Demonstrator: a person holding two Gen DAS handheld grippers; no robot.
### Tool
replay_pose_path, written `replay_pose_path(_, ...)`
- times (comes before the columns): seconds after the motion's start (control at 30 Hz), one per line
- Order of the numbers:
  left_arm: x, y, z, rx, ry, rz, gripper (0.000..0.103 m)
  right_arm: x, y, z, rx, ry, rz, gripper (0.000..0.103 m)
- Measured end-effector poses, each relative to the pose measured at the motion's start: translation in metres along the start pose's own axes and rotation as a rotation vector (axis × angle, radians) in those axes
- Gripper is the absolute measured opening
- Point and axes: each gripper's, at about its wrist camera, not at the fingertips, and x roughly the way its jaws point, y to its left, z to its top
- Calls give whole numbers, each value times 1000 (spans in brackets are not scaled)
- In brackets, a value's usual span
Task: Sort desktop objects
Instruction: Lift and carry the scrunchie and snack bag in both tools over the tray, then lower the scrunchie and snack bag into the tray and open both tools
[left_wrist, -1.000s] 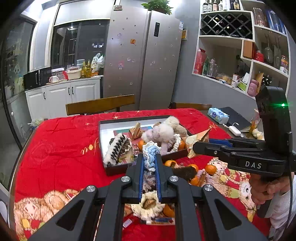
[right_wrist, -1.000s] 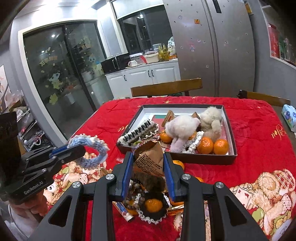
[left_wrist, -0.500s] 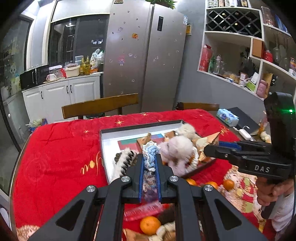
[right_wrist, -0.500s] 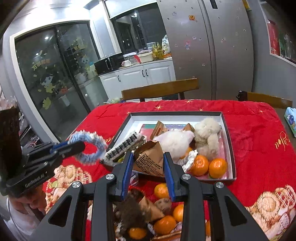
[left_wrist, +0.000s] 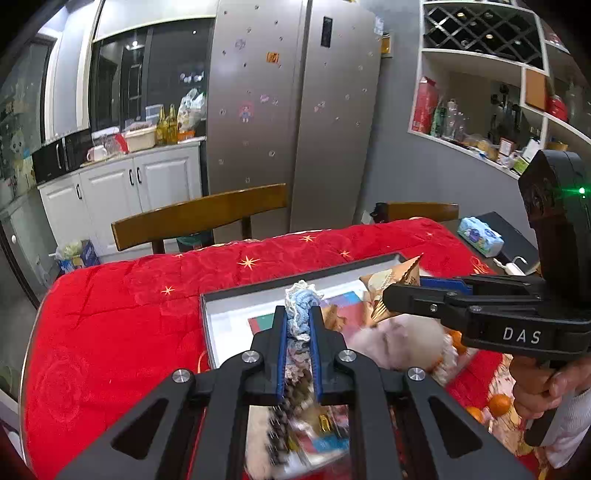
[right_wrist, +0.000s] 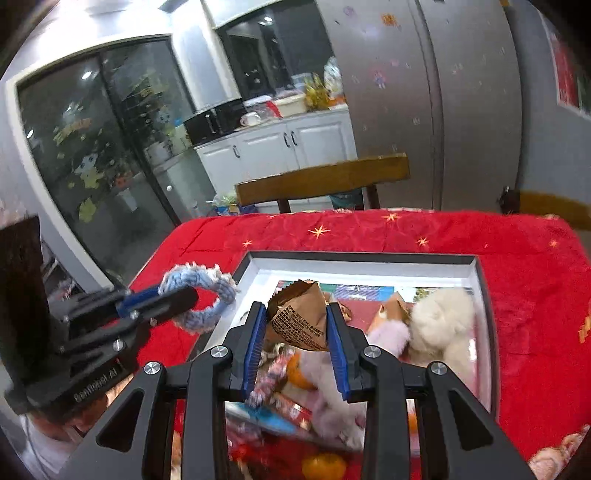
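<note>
The left gripper is clamped on a pale blue crocheted yarn ring with a white frilled edge; in the right wrist view the ring is a closed loop standing out beyond the fingertips, over the left rim of the tray. The right gripper is closed on a brown kraft-paper packet, cone-shaped, with dark printed text and a serrated top edge, held above the tray interior. One shallow rectangular tray with a dark rim and white inner walls sits on the surface, which is covered by a red quilted cloth with gold stars. Inside the tray lie two fluffy plush toys, one cream and one pale pink, plus a second brown paper packet. One orange fruit is visible in the tray beneath the right gripper, and another is at the lower edge of the view; the remaining items below are too blurred to count. In the left wrist view one orange lies on the cloth outside the tray, beside the hand carrying the right gripper. Two wooden chair backs stand behind the surface.
</note>
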Motion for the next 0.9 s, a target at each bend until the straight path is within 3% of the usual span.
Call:
replay_pose_path(0.23, 48, 23, 16, -33, 60, 12, 12, 42, -22, 28, 39, 48, -31, 32)
replay_pose_path(0.5, 85, 36, -4, -69, 127, 24, 12, 86, -36, 45, 13, 81, -81, 32)
replay_pose_path(0.8, 102, 45, -17, -80, 149, 40, 12, 136, -47, 31, -10, 189, -198, 30)
replay_pose_path(0.9, 105, 48, -18, -85, 158, 35, 12, 139, -54, 30, 9, 188, -194, 29)
